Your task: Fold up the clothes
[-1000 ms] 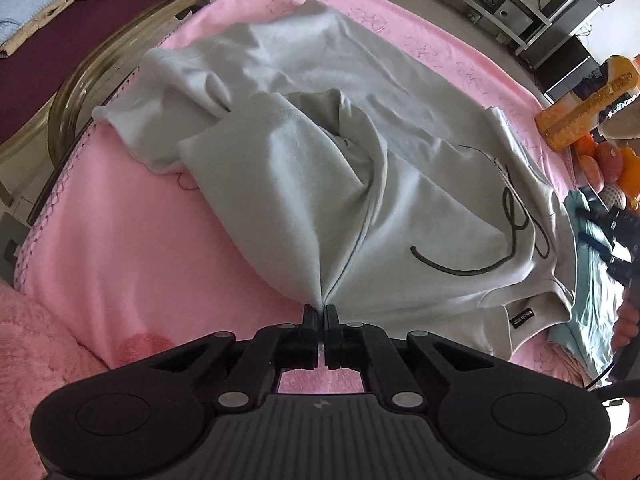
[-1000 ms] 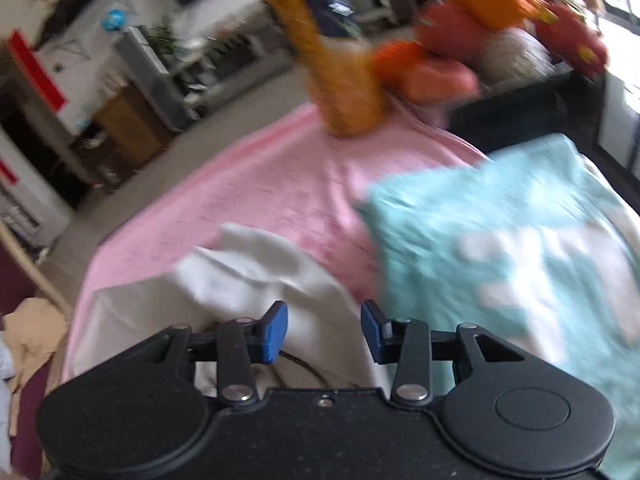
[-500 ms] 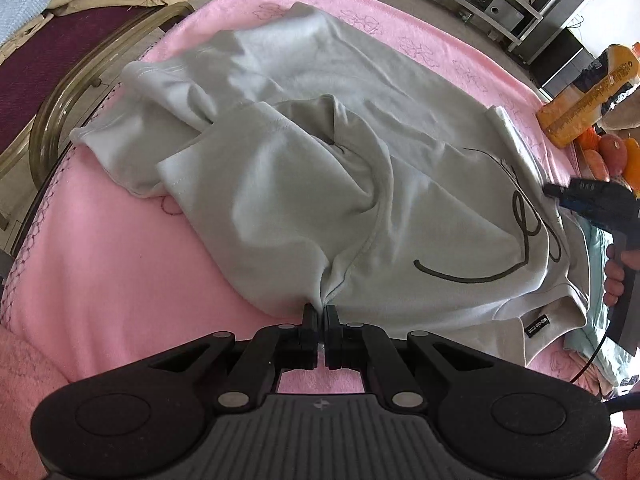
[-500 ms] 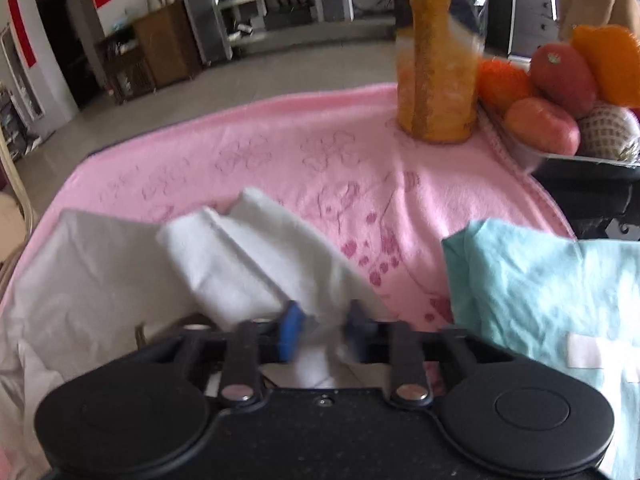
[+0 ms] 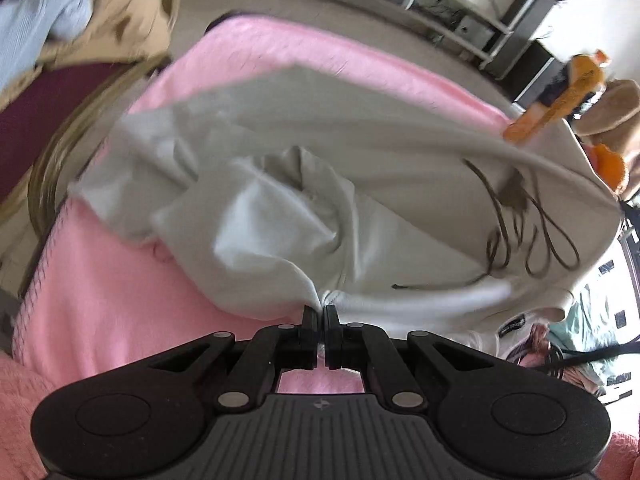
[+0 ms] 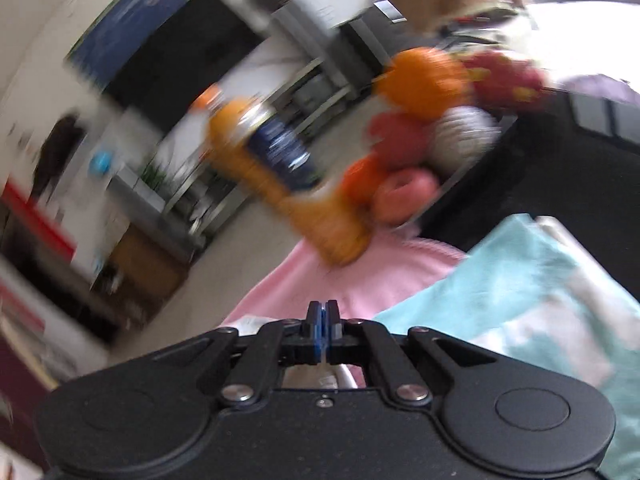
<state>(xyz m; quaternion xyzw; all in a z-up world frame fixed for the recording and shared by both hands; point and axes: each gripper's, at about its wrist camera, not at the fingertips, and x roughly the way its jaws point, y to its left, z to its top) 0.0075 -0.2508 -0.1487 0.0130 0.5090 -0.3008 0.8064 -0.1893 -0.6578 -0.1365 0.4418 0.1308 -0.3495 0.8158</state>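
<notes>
Grey shirt [image 5: 360, 184] pinched in left gripper [image 5: 320, 312] (bunched there).

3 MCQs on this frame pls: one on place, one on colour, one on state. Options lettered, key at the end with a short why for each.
1. Where does the orange bottle stand?
A. on the far part of the pink blanket, beside the fruit
B. on top of the grey shirt
C. on the floor

2. What colour is the folded garment next to the right gripper?
A. pale teal
B. dark red
C. black

3. How is the left gripper?
A. wide open above the blanket
B. shut on a bunch of the grey shirt
C. shut on the bottle

Key:
1 A: the orange bottle stands on the pink blanket next to the fruit.
2 A: the folded garment lies beside the right gripper.
3 B: the grey shirt gathers to a point in the left gripper.
</notes>
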